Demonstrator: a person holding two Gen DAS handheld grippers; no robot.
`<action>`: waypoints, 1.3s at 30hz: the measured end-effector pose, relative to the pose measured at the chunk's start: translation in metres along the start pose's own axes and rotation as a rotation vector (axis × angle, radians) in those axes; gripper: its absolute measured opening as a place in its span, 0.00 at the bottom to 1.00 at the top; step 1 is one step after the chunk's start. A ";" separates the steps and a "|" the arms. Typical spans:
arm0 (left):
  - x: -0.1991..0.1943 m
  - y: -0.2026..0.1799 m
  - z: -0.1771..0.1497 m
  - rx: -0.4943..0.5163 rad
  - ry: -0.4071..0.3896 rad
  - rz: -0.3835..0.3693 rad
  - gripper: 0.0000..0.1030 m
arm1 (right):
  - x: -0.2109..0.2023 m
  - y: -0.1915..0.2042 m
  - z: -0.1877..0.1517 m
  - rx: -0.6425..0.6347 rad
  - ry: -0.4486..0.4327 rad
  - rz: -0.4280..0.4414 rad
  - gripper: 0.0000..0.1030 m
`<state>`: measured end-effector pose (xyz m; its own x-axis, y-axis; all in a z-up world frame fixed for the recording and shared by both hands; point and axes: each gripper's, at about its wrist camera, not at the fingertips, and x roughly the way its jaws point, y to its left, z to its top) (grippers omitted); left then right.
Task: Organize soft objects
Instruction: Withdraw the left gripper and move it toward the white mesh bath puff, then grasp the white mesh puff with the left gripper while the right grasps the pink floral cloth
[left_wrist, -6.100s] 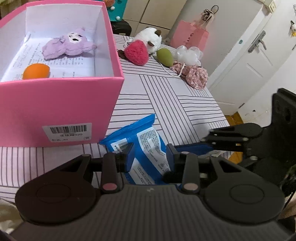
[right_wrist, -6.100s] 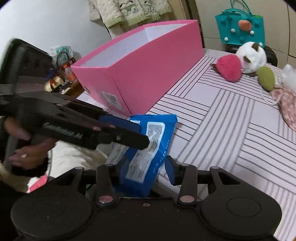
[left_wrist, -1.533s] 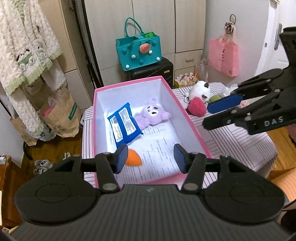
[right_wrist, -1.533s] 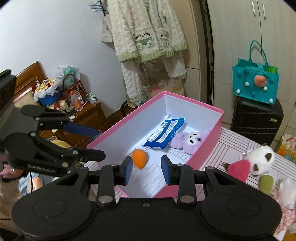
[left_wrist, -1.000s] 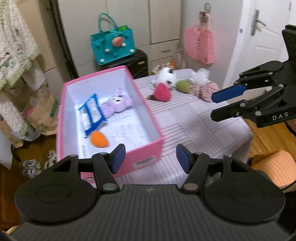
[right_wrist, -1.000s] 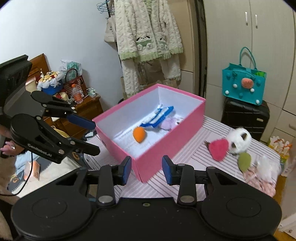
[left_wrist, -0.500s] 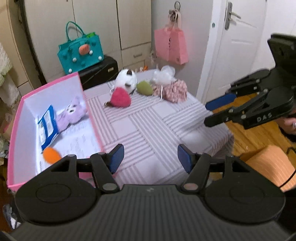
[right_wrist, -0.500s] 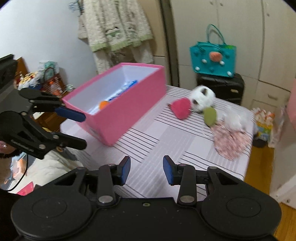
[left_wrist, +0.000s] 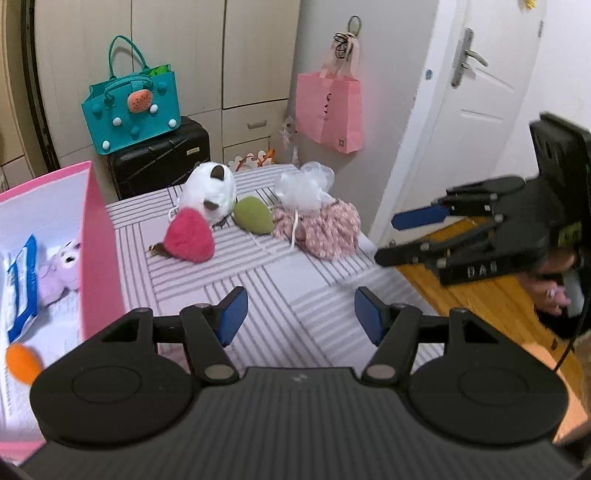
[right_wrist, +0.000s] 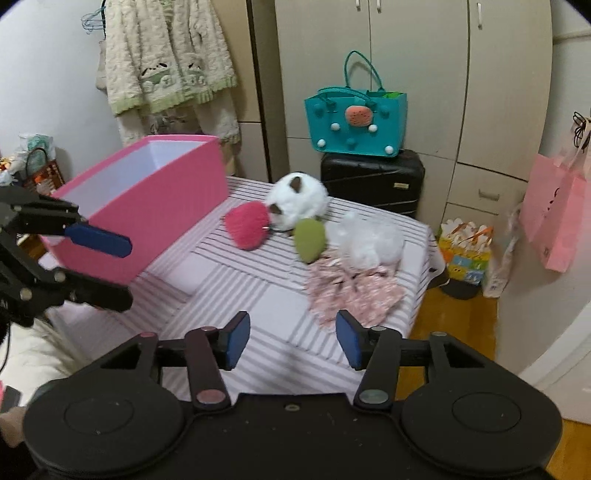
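A pink box (left_wrist: 99, 251) stands at the table's left and holds a blue wipes pack (left_wrist: 20, 280), a purple plush (left_wrist: 61, 266) and an orange sponge (left_wrist: 22, 363). On the striped table (left_wrist: 295, 280) lie a red plush strawberry (left_wrist: 190, 240), a white plush (left_wrist: 210, 190), a green sponge (left_wrist: 253, 219), a white mesh puff (left_wrist: 304, 190) and a pink floral cloth (left_wrist: 325, 232). My left gripper (left_wrist: 299, 319) is open and empty above the table's near side. My right gripper (right_wrist: 291, 338) is open and empty, short of the floral cloth (right_wrist: 351, 291).
A black suitcase (right_wrist: 373, 181) with a teal bag (right_wrist: 356, 122) on it stands behind the table. A pink bag (left_wrist: 328, 107) hangs on the wall. A white door (left_wrist: 476, 110) and wood floor (left_wrist: 476, 295) lie to the right of the table's edge.
Both grippers have swung from over the pink box to the right, toward the loose soft things. The wipes pack, held 6 s ago, now lies in the box.
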<state>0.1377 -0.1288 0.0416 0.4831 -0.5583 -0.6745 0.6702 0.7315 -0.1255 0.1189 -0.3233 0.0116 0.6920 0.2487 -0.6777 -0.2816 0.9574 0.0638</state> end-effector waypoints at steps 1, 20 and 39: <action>0.006 0.001 0.003 -0.009 -0.001 0.003 0.61 | 0.005 -0.004 0.000 -0.010 -0.002 -0.006 0.57; 0.140 -0.002 0.070 -0.159 -0.014 -0.037 0.63 | 0.085 -0.065 -0.021 -0.041 -0.097 0.045 0.80; 0.207 0.011 0.090 -0.134 0.006 0.077 0.55 | 0.113 -0.063 -0.016 -0.150 -0.111 0.098 0.83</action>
<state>0.2957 -0.2716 -0.0344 0.5261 -0.4965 -0.6904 0.5500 0.8179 -0.1690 0.2039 -0.3575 -0.0809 0.7228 0.3625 -0.5883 -0.4416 0.8971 0.0102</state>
